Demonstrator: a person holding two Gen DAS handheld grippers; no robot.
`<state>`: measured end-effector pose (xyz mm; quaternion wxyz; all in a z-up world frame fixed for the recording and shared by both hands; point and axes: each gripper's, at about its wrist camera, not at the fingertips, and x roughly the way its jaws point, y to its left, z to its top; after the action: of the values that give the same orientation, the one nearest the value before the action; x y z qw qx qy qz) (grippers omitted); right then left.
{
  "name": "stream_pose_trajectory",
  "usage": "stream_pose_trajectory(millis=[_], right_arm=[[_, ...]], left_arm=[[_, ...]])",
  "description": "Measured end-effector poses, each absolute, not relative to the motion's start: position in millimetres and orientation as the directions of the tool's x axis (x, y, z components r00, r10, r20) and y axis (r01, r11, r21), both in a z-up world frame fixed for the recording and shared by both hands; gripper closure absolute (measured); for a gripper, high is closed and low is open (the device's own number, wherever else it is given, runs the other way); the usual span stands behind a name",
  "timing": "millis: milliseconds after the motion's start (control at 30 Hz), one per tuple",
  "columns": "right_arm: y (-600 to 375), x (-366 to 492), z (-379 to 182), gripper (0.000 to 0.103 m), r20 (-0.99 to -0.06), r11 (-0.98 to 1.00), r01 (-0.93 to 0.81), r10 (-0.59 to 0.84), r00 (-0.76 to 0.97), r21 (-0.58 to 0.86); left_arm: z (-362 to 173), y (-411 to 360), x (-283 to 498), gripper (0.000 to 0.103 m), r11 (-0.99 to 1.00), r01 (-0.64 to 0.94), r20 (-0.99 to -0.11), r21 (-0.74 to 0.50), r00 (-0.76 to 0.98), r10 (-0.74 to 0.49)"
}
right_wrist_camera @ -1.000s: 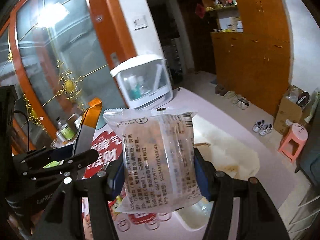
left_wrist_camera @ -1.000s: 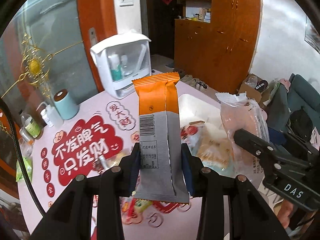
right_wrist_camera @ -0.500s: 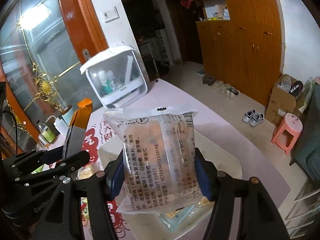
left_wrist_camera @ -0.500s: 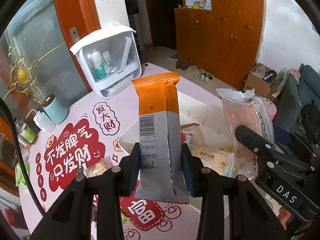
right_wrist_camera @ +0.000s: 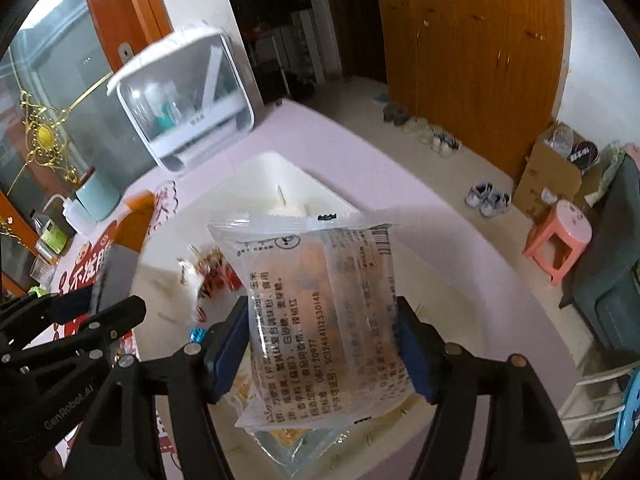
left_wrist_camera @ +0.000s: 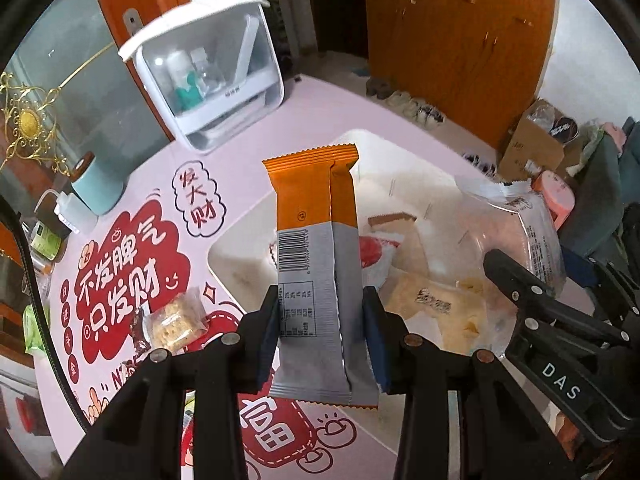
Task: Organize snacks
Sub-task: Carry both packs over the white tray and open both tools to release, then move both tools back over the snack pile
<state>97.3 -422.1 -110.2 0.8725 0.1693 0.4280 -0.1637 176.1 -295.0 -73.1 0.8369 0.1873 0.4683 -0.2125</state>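
My left gripper (left_wrist_camera: 322, 336) is shut on an orange and grey snack bar (left_wrist_camera: 316, 256), held upright above the near edge of a white tray (left_wrist_camera: 236, 264). My right gripper (right_wrist_camera: 324, 344) is shut on a clear snack packet (right_wrist_camera: 320, 312), held over the same tray (right_wrist_camera: 280, 176). The right gripper and its packet (left_wrist_camera: 516, 232) show at the right of the left wrist view. Several snack packs (left_wrist_camera: 436, 304) lie in the tray. A cracker pack (left_wrist_camera: 176, 320) lies on the table left of the tray.
The tray sits on a pink table with red lettering (left_wrist_camera: 120, 276). A white storage box with bottles (left_wrist_camera: 208, 76) stands at the back. A teal cup (left_wrist_camera: 98, 188) and small bottles stand at the left. Wooden cabinets, shoes and a pink stool (right_wrist_camera: 560, 236) lie beyond.
Both grippers have moved forward and tilted down over the tray, each still holding its snack. The tray and its contents now fill more of both views.
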Motion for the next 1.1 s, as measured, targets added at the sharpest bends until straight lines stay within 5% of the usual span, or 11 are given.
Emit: stream_pose_trajectory(millis=[33, 133, 200, 1100], right_arm=[[-422.8, 97.6, -112.9, 0.027, -0.806, 0.887, 0.437, -0.146, 0.573, 0.150], [-425.6, 93.4, -111.8, 0.026, -0.789, 0.884, 0.452, -0.189, 0.585, 0.123], [-427.0, 91.8, -108.2, 0.023, -0.781, 0.882, 0.454, -0.195, 0.593, 0.124], [-386.9, 44.2, -60.7, 0.021, -0.717, 0.864, 0.486, -0.255, 0.648, 0.132]], left_arm=[[-79.3, -297.8, 179.0, 0.063, 0.839, 0.531, -0.871, 0.121, 0.461, -0.167], [-90.7, -300.1, 183.5, 0.031, 0.847, 0.512, -0.883, 0.142, 0.453, -0.126], [-93.8, -298.6, 185.5, 0.021, 0.852, 0.504, -0.883, 0.140, 0.453, -0.123], [-52.0, -238.8, 138.4, 0.018, 0.876, 0.456, -0.840, 0.156, 0.528, -0.125]])
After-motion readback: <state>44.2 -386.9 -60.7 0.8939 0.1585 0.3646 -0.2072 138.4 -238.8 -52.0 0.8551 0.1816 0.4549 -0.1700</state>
